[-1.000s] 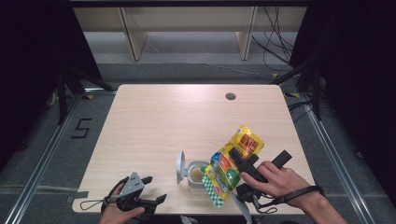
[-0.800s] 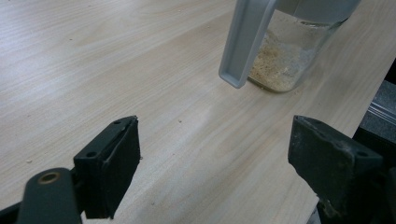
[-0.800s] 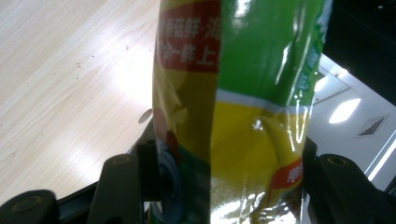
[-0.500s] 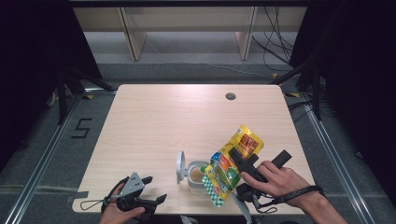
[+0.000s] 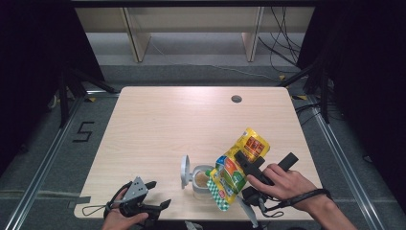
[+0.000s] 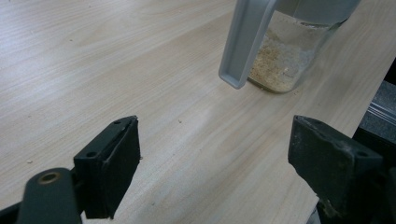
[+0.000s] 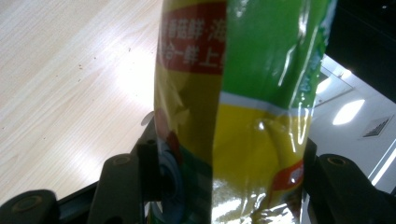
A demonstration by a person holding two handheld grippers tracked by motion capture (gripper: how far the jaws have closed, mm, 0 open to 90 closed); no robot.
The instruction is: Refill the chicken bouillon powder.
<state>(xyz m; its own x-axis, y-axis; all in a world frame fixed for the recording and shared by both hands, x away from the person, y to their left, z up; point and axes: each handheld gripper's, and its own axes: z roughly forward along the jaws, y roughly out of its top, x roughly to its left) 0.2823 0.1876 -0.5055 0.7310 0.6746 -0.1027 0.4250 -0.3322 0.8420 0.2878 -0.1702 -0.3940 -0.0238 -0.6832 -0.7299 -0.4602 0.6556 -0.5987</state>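
pale wood table (image 5: 158,124) — grey floor (image 5: 38,143), dark curtains, jar (image 5: 201,179), pouch (image 5: 239,165)

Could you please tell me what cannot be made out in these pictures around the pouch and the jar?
- High view: the clear glass jar's mouth, hidden behind the yellow-and-green foil pouch.
- Right gripper view: the pouch's top and bottom, cut by the frame; its red print is blurred.
- Left gripper view: the jar's upper part, cut by the top edge; its grey flip lid covers part of the powder.
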